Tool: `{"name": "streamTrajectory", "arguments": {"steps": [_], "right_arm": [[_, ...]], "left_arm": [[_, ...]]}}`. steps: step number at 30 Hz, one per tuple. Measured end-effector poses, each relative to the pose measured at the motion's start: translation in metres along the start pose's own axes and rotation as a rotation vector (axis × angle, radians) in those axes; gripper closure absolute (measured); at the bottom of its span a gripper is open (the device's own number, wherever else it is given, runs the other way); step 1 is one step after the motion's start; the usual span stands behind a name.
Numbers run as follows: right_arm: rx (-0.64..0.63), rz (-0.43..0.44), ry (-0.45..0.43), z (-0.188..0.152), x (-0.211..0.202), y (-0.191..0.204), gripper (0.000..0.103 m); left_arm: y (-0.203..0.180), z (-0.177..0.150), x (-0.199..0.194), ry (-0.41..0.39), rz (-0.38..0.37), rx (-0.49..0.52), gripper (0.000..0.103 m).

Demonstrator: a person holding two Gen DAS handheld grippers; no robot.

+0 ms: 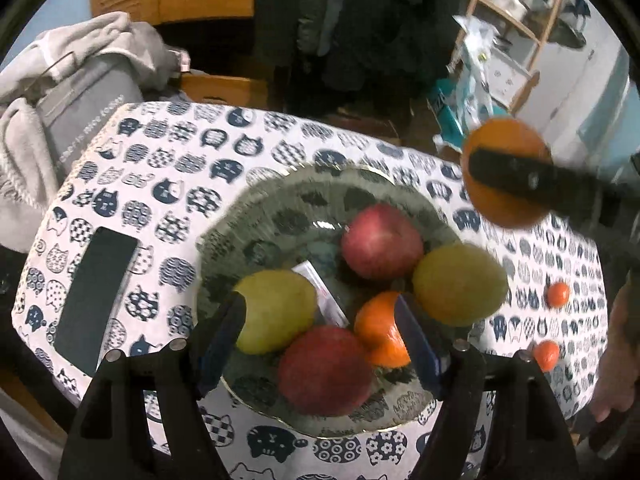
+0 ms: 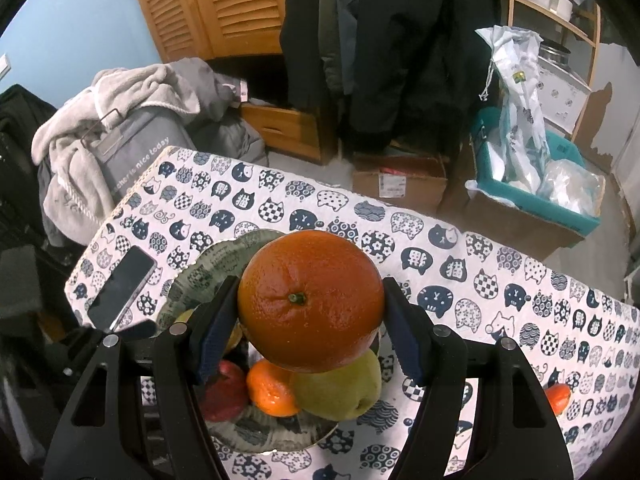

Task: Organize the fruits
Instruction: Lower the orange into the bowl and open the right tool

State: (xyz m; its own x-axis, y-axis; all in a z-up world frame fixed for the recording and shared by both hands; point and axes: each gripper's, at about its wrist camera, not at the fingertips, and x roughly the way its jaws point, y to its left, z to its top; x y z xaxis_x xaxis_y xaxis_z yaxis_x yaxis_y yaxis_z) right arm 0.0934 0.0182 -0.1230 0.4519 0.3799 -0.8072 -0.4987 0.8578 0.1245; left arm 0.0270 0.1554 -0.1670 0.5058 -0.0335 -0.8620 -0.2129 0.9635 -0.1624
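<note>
A clear glass plate [image 1: 280, 208] on the cat-print tablecloth holds two red apples [image 1: 382, 242] [image 1: 324, 372], two yellow-green pears [image 1: 276, 312] [image 1: 460, 284] and a mandarin [image 1: 376, 330]. My left gripper [image 1: 320, 336] hovers open just over the near apple, its pads apart from the fruit. My right gripper [image 2: 312, 320] is shut on a big orange [image 2: 310, 300], held in the air above the plate [image 2: 224, 256]. The left wrist view shows that orange [image 1: 506, 140] at upper right with one dark finger [image 1: 520, 178] across it.
A dark phone [image 1: 96, 300] lies on the table left of the plate. Two small mandarins [image 1: 558, 294] [image 1: 546, 354] sit on the cloth to the right. A plastic wrapper [image 1: 320, 292] lies in the plate. A person's hand [image 1: 616, 340] is at the right edge.
</note>
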Motion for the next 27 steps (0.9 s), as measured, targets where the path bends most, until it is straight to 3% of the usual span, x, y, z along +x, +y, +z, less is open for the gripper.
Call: {"name": "streamTrajectory", "arguments": {"steps": [9,27], "right_arm": [[-0.003,0.049,0.048,0.0,0.027,0.013,0.033],[-0.053,0.129,0.177,-0.01,0.09,0.051,0.033]], "left_arm": [[0.038,0.021,-0.019,-0.087,0.049,-0.108,0.025],[0.061,0.027,-0.028,-0.146,0.118,-0.131,0.025]]}}
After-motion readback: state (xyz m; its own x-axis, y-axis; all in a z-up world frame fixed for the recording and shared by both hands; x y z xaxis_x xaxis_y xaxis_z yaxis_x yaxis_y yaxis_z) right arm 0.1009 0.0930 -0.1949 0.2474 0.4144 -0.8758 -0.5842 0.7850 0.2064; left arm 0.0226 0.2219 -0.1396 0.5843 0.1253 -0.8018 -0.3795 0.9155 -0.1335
